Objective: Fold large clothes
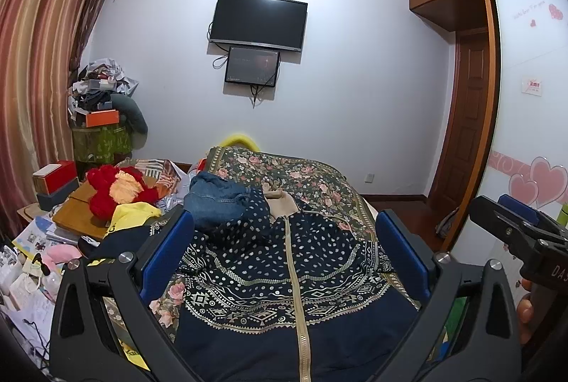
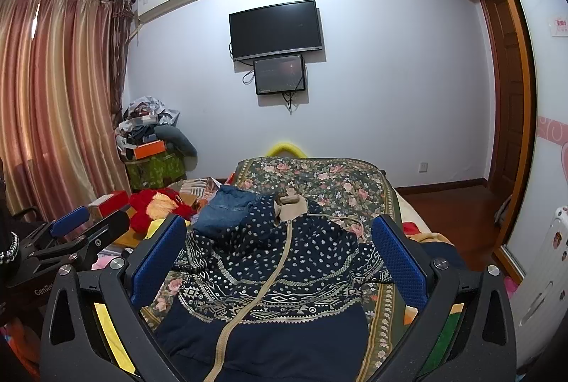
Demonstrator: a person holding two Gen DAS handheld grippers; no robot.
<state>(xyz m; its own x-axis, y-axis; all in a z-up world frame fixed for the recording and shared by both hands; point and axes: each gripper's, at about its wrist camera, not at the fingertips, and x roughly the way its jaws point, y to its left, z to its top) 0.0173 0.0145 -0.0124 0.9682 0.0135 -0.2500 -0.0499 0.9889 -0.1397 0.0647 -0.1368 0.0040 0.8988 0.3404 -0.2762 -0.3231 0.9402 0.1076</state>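
Note:
A navy zip-up jacket with white dots, a patterned band and a beige zipper lies flat on the floral bedspread; it also shows in the right wrist view. Its beige collar points toward the far wall. My left gripper is open and empty, held above the jacket. My right gripper is open and empty above the jacket too. The right gripper shows at the right edge of the left wrist view, and the left gripper at the left edge of the right wrist view.
Folded blue jeans lie by the jacket's left shoulder. A red and orange plush, boxes and clutter fill the left side. A stacked pile stands by the curtain. A TV hangs on the far wall; a wardrobe stands right.

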